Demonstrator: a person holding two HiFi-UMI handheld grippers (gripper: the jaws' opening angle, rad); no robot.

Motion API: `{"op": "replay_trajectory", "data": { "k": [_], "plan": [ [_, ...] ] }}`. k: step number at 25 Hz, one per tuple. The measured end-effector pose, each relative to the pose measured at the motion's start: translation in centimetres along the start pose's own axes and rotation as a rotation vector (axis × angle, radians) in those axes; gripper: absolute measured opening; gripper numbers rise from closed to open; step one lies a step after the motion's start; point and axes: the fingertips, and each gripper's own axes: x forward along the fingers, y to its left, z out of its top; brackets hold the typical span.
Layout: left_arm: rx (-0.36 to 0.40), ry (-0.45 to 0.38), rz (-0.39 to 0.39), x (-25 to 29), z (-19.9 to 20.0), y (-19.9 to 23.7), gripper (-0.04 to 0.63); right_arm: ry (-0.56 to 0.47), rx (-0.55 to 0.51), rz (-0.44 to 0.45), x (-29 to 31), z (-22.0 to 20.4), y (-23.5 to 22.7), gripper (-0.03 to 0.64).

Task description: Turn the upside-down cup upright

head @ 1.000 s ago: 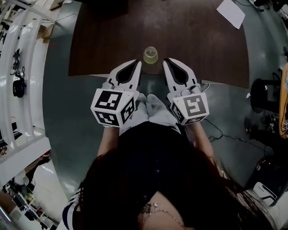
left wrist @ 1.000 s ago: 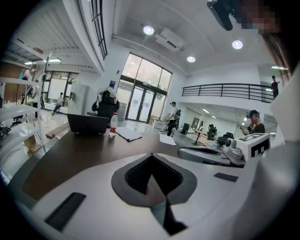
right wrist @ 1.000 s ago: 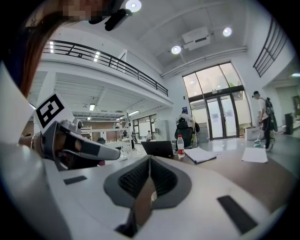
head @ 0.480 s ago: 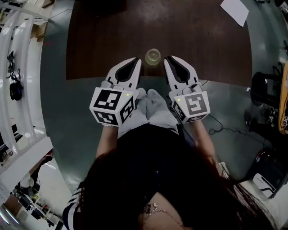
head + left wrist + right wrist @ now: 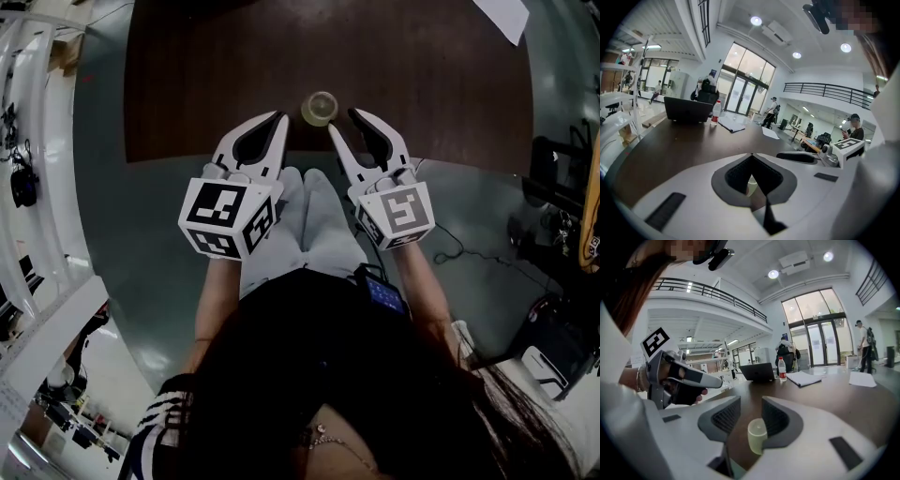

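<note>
A pale, translucent cup (image 5: 320,109) stands upside-down near the front edge of the dark brown table (image 5: 422,103). My right gripper (image 5: 342,120) is just short of it, slightly to its right. Its jaws have just been opening and are open now, with nothing pressed between them. In the right gripper view the cup (image 5: 758,434) shows in the gap, near the right finger (image 5: 776,416), with its closed base on top. My left gripper (image 5: 281,118) is shut, to the cup's left. Through its jaw cut-out a sliver of the cup (image 5: 751,185) shows.
On the far side of the table are a laptop (image 5: 759,371), a water bottle (image 5: 782,369) and papers (image 5: 804,378). Another sheet (image 5: 504,15) lies at the table's far right corner. People stand in the hall beyond. Shelving (image 5: 28,141) runs along the left.
My right gripper's jaws have spread apart; they were shut before. Both grippers have moved forward, closer to the cup. The left stays shut, and the cup has not moved.
</note>
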Motion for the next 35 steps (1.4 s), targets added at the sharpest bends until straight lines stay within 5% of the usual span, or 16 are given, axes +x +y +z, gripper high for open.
{"op": "replay_trajectory", "data": {
  "k": [14,35],
  "plan": [
    [-0.026,0.038,0.022,0.7,-1.6,2.7,0.002,0.128,0.004,-0.019,3.5,-5.5,-0.8,0.275],
    [-0.059,0.106,0.031,3.7,-4.1,4.2,0.002,0.241,0.001,-0.022,6.5,-10.5,-2.0,0.357]
  ]
}}
